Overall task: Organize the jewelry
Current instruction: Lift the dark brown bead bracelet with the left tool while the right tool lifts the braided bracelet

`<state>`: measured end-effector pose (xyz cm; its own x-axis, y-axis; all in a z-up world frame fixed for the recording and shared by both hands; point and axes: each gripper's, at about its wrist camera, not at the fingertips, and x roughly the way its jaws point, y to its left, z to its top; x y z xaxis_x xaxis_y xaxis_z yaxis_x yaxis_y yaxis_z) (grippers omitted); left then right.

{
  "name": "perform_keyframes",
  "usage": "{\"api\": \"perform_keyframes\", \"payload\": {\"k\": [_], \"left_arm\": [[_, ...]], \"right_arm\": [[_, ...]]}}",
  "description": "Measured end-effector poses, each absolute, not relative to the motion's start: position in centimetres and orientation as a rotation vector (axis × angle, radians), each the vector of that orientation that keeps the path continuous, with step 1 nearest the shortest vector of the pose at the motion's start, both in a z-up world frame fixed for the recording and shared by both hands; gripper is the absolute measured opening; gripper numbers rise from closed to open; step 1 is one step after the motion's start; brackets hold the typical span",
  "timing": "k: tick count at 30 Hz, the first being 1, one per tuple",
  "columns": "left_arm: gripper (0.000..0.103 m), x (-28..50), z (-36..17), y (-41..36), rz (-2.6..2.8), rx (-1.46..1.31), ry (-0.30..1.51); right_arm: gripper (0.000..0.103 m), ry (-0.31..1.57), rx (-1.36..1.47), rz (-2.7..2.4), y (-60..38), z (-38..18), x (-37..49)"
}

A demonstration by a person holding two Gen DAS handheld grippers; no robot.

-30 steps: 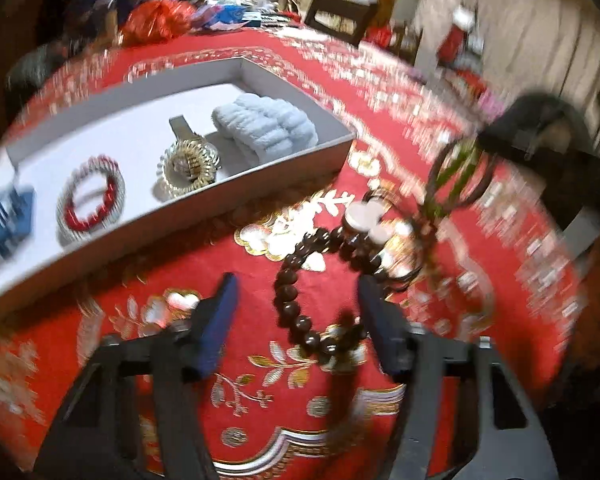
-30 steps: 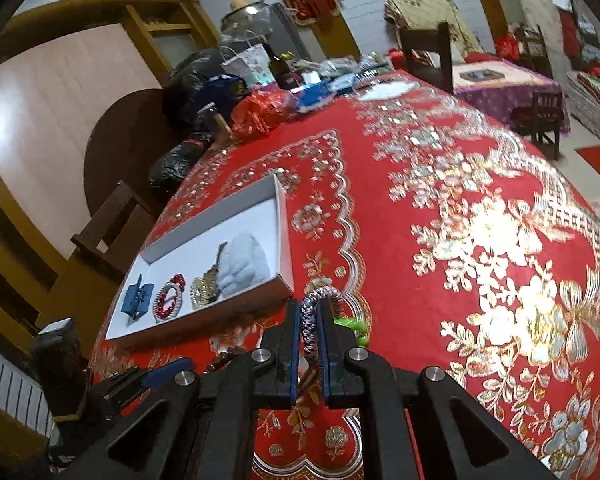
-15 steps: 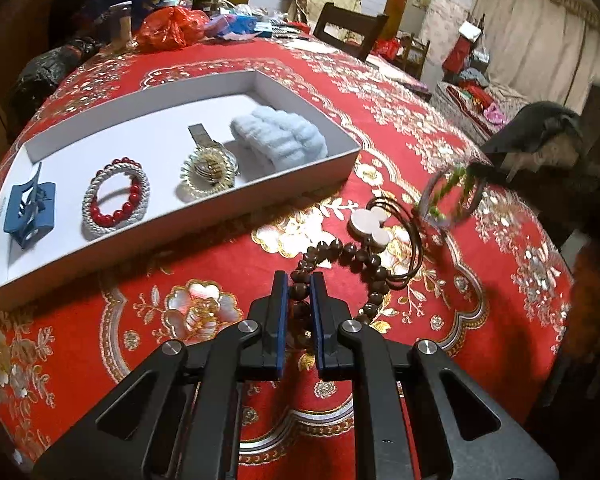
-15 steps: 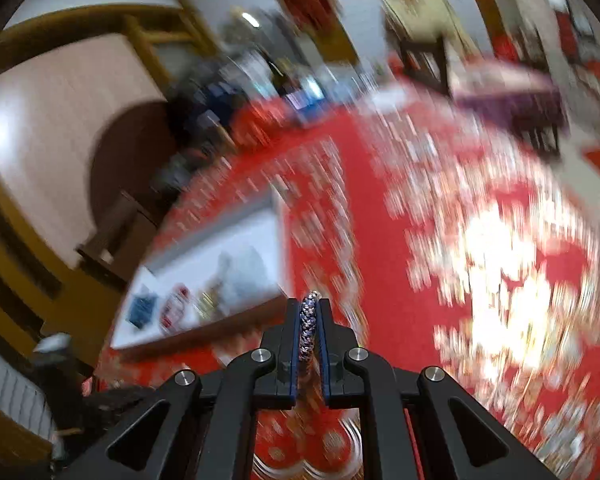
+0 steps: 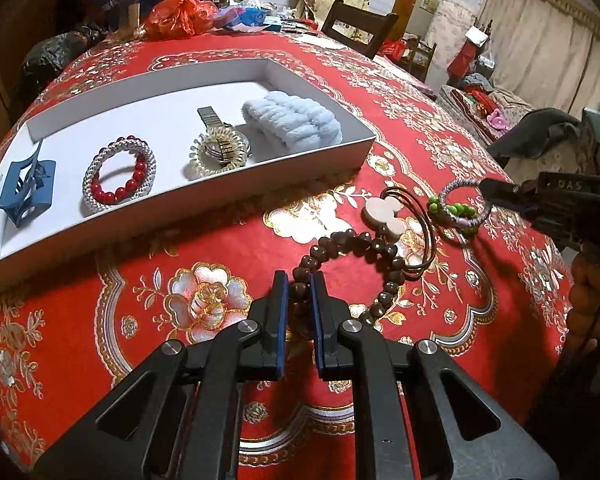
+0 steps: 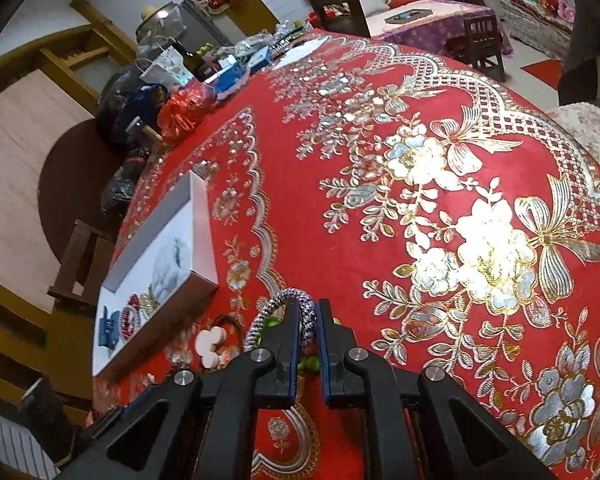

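brown beads [image 5: 342, 258] clamped between left tongs [image 5: 299, 294]

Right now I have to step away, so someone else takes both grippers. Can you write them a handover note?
Left gripper: shut on the brown bead bracelet, which lies on the tablecloth.
Right gripper: shut on the braided bracelet with green beads.
White box already holds the blue claw clip, red bead bracelet, watch and light blue scrunchie.
Left: both held bracelets and the hair tie with white charm are outside the box.
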<state>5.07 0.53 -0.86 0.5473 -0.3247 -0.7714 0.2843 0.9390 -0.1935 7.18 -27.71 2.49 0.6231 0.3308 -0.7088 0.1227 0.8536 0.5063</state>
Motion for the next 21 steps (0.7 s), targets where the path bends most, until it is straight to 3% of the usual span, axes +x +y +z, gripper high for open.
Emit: {"api": "perform_keyframes", "payload": {"k": [9,21], "left_arm": [[0.009,4.0,0.4,1.1,-0.425,-0.094,0.883],[0.009,3.3,4.2,4.2,-0.419,-0.165,0.808]], "right_arm": [[0.007,0.715,0.511,0.231,-26.3,6.1,6.1],[0.007,0.694,0.395,0.284,-23.7,7.0,5.6]]}}
